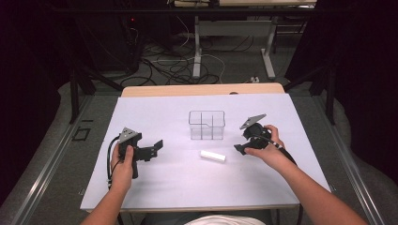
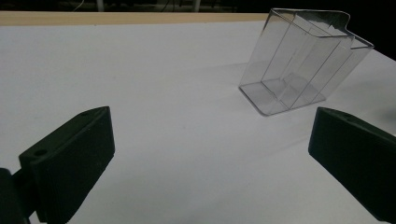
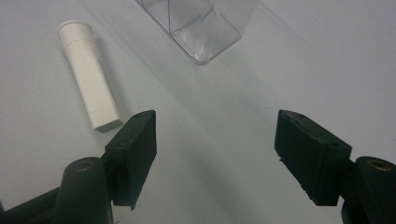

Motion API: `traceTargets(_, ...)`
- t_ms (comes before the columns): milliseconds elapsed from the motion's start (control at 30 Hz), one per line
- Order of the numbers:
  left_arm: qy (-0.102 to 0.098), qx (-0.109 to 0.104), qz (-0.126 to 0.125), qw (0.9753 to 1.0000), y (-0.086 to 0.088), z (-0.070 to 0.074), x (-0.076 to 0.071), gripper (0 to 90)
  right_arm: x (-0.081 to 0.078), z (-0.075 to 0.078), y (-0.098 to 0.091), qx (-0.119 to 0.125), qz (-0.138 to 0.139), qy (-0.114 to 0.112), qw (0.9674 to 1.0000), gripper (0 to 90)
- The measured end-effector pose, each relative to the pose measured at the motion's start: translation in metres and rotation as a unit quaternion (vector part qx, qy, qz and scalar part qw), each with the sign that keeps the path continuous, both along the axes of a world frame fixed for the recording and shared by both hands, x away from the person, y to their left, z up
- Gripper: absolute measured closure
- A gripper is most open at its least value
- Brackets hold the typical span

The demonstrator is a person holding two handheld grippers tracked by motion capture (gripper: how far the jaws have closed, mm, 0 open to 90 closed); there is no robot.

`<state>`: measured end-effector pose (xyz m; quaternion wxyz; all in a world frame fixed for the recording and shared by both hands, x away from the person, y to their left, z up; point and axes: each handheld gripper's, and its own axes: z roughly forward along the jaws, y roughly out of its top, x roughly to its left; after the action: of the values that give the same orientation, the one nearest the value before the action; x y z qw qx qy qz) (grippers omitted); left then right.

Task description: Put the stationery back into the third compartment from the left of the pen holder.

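The desk (image 1: 155,183), covered by a white sheet, carried two things near its middle; the larger, a clear plastic divided organizer box (image 1: 206,125), stood upright a little toward the far edge, its compartments apparently empty; the smaller, a white cylindrical tube (image 1: 213,156), lay on its side just in front of the box, toward the near edge and apart from it.

The right gripper (image 1: 240,149) hovered close to the right of the tube, its jaws spread and nothing between them; in the right gripper view the tube (image 3: 88,74) lay ahead and to the left of the black fingertips (image 3: 135,135), not yet lined up with the gap. The left gripper (image 1: 157,145) rested near the desk's left side, released and empty, looking toward the box (image 2: 303,60).

The step in hand appeared to be the reach for the tube, with the box as the likely destination; the next move would call for shifting the right gripper sideways until the tube sat between the jaws, crossing its long axis, then lowering and closing gently, since a round tube could roll away.
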<state>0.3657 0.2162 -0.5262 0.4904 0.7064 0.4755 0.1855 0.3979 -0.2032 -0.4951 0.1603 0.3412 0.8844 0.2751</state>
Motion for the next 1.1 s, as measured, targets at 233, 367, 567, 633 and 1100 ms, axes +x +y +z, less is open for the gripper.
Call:
traceTargets(233,0.0,0.0,0.001,1.0,0.0,0.0,0.0,0.2,0.004,0.005,0.02,-0.035,0.049,0.004,0.9982,29.2)
traceTargets(367,0.0,0.0,0.003,1.0,0.001,0.0,0.001,0.3,0.006,0.007,0.031,-0.05,0.076,0.015,0.9957,35.3)
traceTargets(567,0.001,0.0,0.003,1.0,0.002,-0.001,0.001,0.3,0.006,0.01,0.046,-0.05,0.112,0.01,0.9924,40.8)
traceTargets(633,0.001,0.001,0.002,1.0,0.002,-0.001,0.001,0.3,0.006,0.01,0.052,-0.054,0.129,0.017,0.9901,42.2)
traceTargets(1100,0.0,0.004,0.002,1.0,0.001,-0.001,0.002,0.3,0.009,0.008,0.079,-0.062,0.161,0.04,0.9842,42.6)
